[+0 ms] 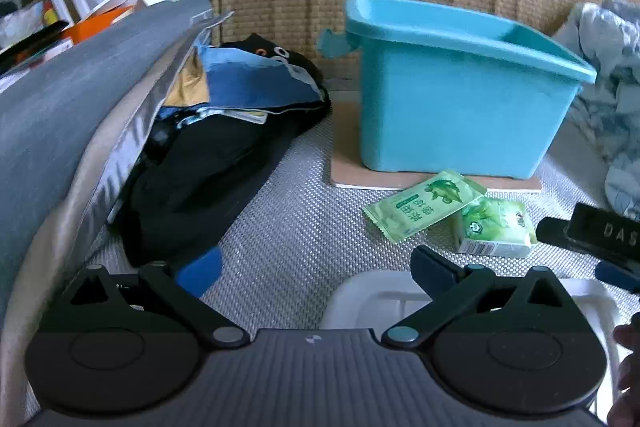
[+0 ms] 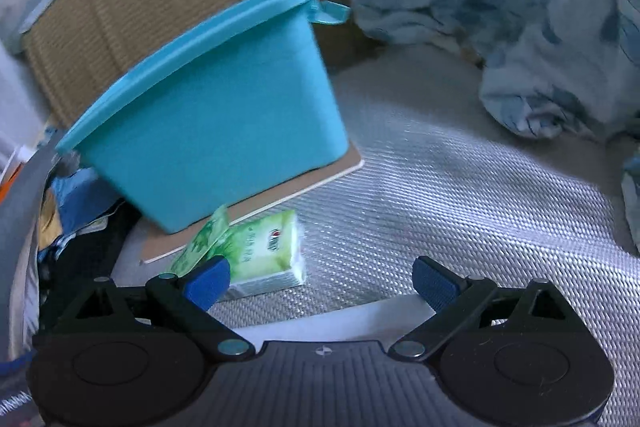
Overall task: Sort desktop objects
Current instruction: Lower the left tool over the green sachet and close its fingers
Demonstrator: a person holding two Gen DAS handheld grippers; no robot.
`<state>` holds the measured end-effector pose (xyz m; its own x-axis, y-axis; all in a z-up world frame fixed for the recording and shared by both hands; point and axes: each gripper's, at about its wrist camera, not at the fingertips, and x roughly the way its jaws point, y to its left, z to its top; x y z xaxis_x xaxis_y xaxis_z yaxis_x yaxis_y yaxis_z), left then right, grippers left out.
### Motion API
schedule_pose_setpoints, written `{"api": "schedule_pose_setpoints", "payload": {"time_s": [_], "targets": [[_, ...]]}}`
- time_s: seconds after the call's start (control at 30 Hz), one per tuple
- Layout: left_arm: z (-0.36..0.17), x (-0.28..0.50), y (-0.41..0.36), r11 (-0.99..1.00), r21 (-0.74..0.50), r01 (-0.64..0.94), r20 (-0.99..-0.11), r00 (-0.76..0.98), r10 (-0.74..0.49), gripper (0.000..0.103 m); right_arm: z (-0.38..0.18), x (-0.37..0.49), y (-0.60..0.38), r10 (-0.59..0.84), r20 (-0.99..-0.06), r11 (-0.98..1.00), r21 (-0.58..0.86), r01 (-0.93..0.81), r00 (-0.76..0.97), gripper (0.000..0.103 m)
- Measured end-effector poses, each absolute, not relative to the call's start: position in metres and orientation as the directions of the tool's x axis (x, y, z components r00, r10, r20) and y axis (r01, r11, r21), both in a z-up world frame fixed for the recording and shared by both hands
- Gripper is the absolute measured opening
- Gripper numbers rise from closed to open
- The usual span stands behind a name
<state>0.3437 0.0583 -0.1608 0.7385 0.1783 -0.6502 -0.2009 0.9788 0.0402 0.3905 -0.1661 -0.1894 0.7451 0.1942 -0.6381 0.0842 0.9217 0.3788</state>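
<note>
the left gripper (image 1: 316, 269) sits low in the bottom of its frame with its blue-padded fingers (image 1: 200, 271) spread wide and nothing between them, hovering over a woven grey mat (image 1: 288, 227). under its right finger lies a white plastic tray (image 1: 372, 301). just above centre right stands a teal plastic bin (image 1: 456, 99) on a thin brown board (image 1: 348, 167). in front of the board, at lower right, a green sachet (image 1: 424, 205) leans across a green tissue pack (image 1: 496, 231), the two touching. a pile of dark clothing (image 1: 208, 163) fills the left middle, and the right gripper's black body shows at the right edge.

in the right wrist view the right gripper (image 2: 322, 281) is likewise wide open and empty, its left finger (image 2: 208, 281) just in front of the tissue pack (image 2: 264, 251) and sachet (image 2: 204, 243), though contact cannot be told. the bin (image 2: 224, 115) looks tilted at centre left. a crumpled blue patterned cloth (image 2: 520, 7) fills the upper right.
</note>
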Motion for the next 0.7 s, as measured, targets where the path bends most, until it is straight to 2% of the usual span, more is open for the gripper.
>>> {"api": "schedule_pose_setpoints", "payload": {"time_s": [0.1,0.27,0.5,0.63,0.7], "targets": [[-0.162,0.350,0.057,0.981,0.026,-0.192,-0.650,0.742,0.162,0.103,-0.185,0.392,-0.160,0.171,-0.644,0.938,0.338,0.078,0.746,0.100],[-0.166,0.362,0.053,0.990,0.015,-0.138,-0.671,0.733,0.113,0.103,-0.177,0.386,-0.153,0.204,-0.606,0.927,0.371,0.047,0.769,0.100],[-0.168,0.373,0.046,0.995,0.023,-0.102,-0.687,0.721,0.090,0.101,-0.177,0.387,-0.148,0.220,-0.613,0.914,0.401,0.059,0.759,0.099],[-0.172,0.378,0.038,0.995,0.074,-0.069,-0.694,0.713,0.101,0.100,-0.175,0.386,-0.150,0.234,-0.609,0.895,0.440,0.077,0.758,0.099],[-0.176,0.384,0.033,0.993,0.105,-0.048,-0.705,0.701,0.109,0.096,-0.176,0.386,-0.152,0.241,-0.610,0.881,0.463,0.093,0.755,0.100]]}}
